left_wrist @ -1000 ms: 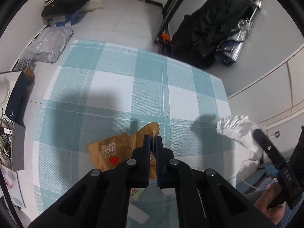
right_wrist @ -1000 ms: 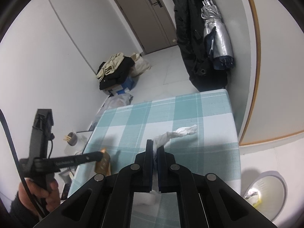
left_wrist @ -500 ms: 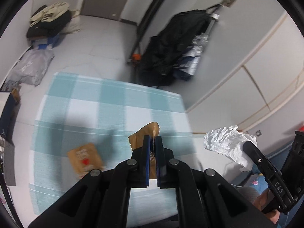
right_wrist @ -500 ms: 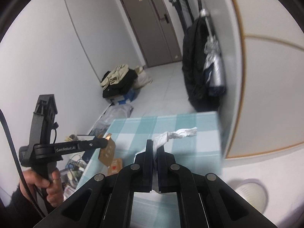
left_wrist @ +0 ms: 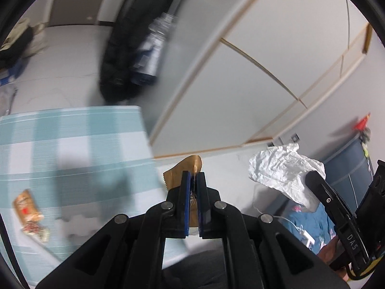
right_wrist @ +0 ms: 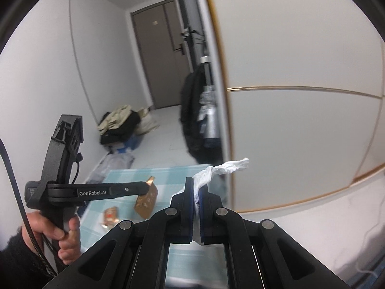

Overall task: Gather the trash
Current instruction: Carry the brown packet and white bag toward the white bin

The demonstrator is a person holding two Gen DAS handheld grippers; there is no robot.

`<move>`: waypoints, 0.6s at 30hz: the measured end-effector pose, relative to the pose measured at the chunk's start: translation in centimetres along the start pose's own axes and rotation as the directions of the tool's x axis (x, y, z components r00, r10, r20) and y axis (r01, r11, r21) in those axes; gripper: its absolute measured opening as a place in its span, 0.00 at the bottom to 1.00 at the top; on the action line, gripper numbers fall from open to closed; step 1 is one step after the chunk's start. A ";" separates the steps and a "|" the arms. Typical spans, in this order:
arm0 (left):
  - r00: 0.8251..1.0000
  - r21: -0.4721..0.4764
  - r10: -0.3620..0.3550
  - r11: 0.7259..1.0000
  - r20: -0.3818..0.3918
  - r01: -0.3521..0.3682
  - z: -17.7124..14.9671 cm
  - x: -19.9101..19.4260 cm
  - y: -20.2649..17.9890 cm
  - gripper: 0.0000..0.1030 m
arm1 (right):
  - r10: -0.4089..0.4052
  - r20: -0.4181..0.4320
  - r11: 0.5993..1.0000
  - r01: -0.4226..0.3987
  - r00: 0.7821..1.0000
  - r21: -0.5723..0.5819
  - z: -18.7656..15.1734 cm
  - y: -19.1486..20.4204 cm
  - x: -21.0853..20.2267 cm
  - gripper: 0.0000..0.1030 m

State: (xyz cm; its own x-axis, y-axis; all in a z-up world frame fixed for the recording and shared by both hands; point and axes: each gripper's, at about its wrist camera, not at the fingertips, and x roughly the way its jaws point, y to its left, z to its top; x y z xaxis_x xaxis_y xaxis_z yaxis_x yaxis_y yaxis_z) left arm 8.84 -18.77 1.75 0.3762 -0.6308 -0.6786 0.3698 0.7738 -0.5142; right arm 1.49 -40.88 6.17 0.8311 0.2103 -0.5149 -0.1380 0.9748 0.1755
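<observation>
Two grippers, both mine: left gripper [left_wrist: 194,180] pinches a brown foil wrapper [left_wrist: 185,168], right gripper [right_wrist: 196,187] pinches crumpled white tissue [right_wrist: 223,168], both held above the teal-checked tablecloth [left_wrist: 72,144].

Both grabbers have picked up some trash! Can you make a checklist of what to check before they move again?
1. Left gripper shut on the brown wrapper: ok, the wrapper sticks out past the pinched fingers.
2. Right gripper shut on the crumpled white tissue: ok, its twisted end pokes out beyond the tips.
3. Both pieces lifted off the checked tablecloth: ok, both hang clear of it.
4. All trash collected: not ok, another small brown wrapper lies on the cloth, with scraps beside it.
5. Bin to drop things into: cannot tell, none shows in either view.
6. Grippers apart from each other: ok, there is a gap between them.
</observation>
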 end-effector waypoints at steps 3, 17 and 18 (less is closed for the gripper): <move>0.999 0.035 -0.022 0.999 -0.048 0.023 0.0 2.6 -2.1 0.01 | -0.024 -0.012 0.999 0.024 1.000 0.035 -0.6 -2.6 -0.1 0.03; 0.951 0.091 -0.030 0.994 -0.308 0.061 -0.8 15.9 -5.1 0.01 | -0.076 -0.211 0.966 0.125 0.975 0.227 -7.5 -15.6 7.0 0.03; 0.945 0.091 -0.029 0.994 -0.327 0.062 -0.8 16.9 -5.0 0.01 | -0.070 -0.233 0.962 0.128 0.970 0.243 -8.3 -16.5 7.9 0.03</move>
State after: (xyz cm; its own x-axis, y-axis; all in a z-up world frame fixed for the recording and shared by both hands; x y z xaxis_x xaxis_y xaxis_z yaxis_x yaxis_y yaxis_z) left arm 12.67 -33.32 -7.58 0.0670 -0.5998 -0.7974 0.4681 0.7246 -0.5057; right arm 5.88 -54.64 -7.78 0.6905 0.1528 -0.7070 0.1046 0.9461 0.3066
